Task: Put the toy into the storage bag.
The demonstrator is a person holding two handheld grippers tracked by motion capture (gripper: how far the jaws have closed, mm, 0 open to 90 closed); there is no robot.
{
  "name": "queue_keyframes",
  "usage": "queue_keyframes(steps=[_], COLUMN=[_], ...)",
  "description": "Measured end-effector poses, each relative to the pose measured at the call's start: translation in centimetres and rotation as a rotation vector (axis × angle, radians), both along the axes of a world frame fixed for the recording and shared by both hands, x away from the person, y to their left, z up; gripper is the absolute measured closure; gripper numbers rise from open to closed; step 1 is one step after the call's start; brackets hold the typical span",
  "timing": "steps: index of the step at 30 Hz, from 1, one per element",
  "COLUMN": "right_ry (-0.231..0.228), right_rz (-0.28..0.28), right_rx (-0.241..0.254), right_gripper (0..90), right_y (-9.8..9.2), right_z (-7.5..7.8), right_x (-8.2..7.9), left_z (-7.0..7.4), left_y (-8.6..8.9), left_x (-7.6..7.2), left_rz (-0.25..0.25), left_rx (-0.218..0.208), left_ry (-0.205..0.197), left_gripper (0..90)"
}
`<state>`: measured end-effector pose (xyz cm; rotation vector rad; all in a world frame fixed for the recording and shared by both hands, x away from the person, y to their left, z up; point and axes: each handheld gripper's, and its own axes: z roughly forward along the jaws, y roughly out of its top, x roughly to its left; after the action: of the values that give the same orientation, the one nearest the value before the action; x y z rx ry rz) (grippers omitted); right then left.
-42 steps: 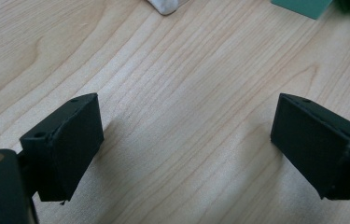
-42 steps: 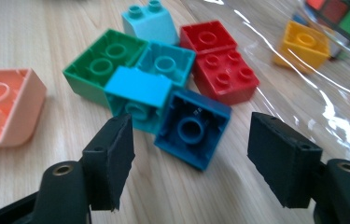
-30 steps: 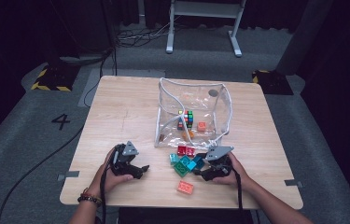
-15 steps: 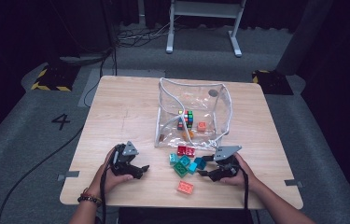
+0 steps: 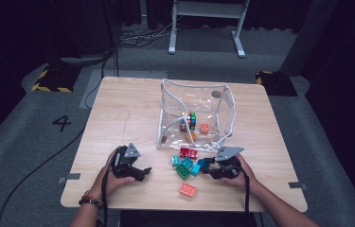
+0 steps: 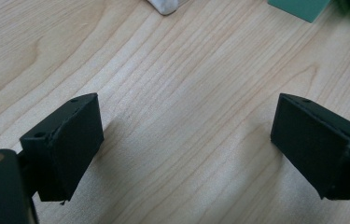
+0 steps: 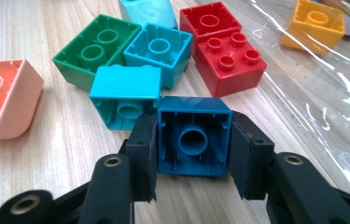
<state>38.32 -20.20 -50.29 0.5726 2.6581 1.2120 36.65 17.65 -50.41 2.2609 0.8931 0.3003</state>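
The right gripper (image 7: 193, 154) has just been closing its fingers (image 7: 145, 156) on a dark blue block (image 7: 194, 140), pads against both its sides, hollow underside facing the camera. Just beyond the fingertips a turquoise block (image 7: 125, 95) touches it and could be dragged along. Farther off lie red blocks (image 7: 224, 53) and the clear bag (image 7: 331, 88). The left gripper (image 6: 186, 144) rests on the bench (image 6: 163, 70), fingers wide, nothing between them.

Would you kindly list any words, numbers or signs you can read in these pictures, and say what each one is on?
"4": white number on the grey floor, left of the table.
Yellow-and-black hazard stripes, no text: on the floor plate beyond the table's left corner.
No readable print on the bricks or the clear bag.
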Motion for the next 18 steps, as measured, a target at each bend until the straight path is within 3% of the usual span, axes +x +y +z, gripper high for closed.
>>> queue_keyframes(steps=[6, 13, 18], right_ry=[-0.023, -0.032, -0.014], right_rz=[0.02, 0.006, -0.008], right_rx=[0.0, 0.007, 0.0], right_gripper=[57.7, 57.7, 57.6], right_y=[-1.0, -2.9, -3.4], right_z=[0.1, 0.7, 0.5], right_x=[0.0, 0.1, 0.4], left_z=[0.0, 0.0, 0.0], left_y=[0.0, 0.0, 0.0], left_x=[0.0, 0.0, 0.0], left_rz=[0.0, 0.0, 0.0], left_rx=[0.0, 0.0, 0.0], left_ry=[0.0, 0.0, 0.0], left_gripper=[9.5, 9.5, 9.5])
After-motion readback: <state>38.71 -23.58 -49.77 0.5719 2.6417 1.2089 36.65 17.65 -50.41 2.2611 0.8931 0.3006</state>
